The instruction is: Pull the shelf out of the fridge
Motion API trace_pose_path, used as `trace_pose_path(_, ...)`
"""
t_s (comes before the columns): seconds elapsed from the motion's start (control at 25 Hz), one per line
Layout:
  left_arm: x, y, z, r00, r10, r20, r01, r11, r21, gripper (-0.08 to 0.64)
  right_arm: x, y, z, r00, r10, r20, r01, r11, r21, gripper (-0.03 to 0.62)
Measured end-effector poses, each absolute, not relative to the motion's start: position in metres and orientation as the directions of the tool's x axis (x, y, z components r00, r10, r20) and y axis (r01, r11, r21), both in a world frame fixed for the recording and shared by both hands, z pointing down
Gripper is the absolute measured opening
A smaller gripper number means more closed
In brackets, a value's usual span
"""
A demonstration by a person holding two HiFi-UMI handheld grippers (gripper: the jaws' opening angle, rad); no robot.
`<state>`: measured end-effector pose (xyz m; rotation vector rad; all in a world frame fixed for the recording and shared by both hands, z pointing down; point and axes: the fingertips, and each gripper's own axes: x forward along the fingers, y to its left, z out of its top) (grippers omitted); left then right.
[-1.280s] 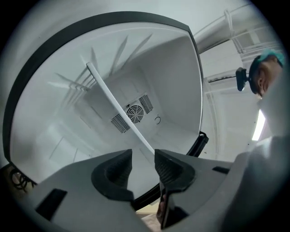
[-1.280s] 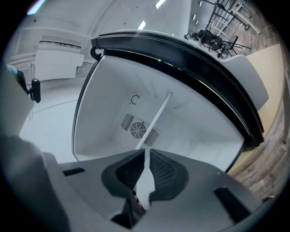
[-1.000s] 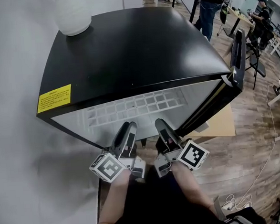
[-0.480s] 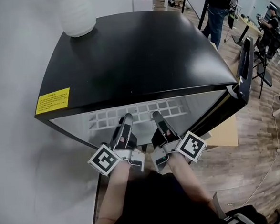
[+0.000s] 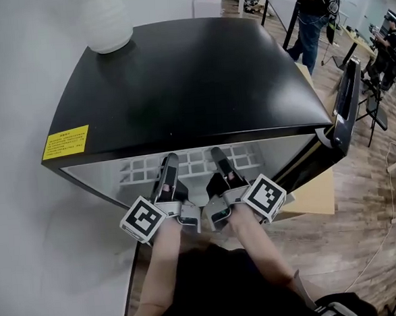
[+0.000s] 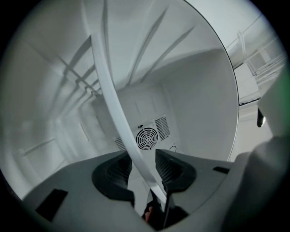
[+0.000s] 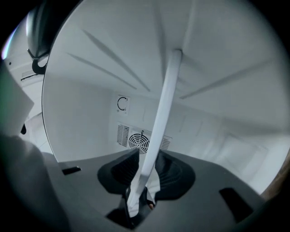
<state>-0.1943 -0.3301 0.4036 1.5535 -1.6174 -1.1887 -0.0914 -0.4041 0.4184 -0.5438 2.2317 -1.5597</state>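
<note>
The wooden floor [image 5: 352, 238] spreads away to the right, where a person [image 5: 309, 11] in jeans stands well back from the action. A fridge [image 5: 192, 80] with a glossy black top fills the middle of the head view. Its door [image 5: 346, 103] is swung wide open on the right.

Just under the front edge of the top, the white lattice shelf [image 5: 193, 162] sits high in the pale cabinet, inside the fridge, with its front at the opening. Both claws reach in to it side by side and close together, with the person's forearms below them.

The left claw [image 5: 169, 161] has the shelf's front rail [image 6: 115, 104] between its jaws, which have just been closing. The rail crosses them on a slant, touching one ribbed pad near its tip and the other farther back, so the claw pinches it. The right claw [image 5: 217, 154] has also just been closing. It is pinched on the same rail, with both pads tight against the white bar.

A white ribbed jug [image 5: 107, 22] stands on the back left corner of the fridge top. A yellow label [image 5: 66, 142] is stuck near the top's front left corner. On the inner back wall, a round fan grille [image 6: 146, 138] shows behind the rail in both gripper views.
</note>
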Motion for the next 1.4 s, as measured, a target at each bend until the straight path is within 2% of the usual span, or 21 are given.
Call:
trace_pose_path(0.16, -0.198, -0.330, 0.406, -0.186, -0.969, -0.164, -0.438, -0.068, 0.897, 0.088, -0.090, -0.410, 0.421, -0.850, -0.523, -0.057, -0.106, 0.277, -0.955, 0.034)
trace_pose_path(0.4, -0.199, -0.328, 0.408, -0.212, -0.962, -0.171, -0.431, -0.065, 0.900, 0.088, -0.089, -0.410, 0.424, -0.838, -0.538, -0.096, -0.038, 0.232, -0.972, 0.032)
trace_pose_path(1.4, -0.192, -0.311, 0.409, -0.251, -0.954, -0.161, -0.435, -0.037, 0.899, 0.071, -0.080, -0.395, 0.422, -0.827, -0.547, -0.130, 0.001, 0.229, -0.973, 0.028)
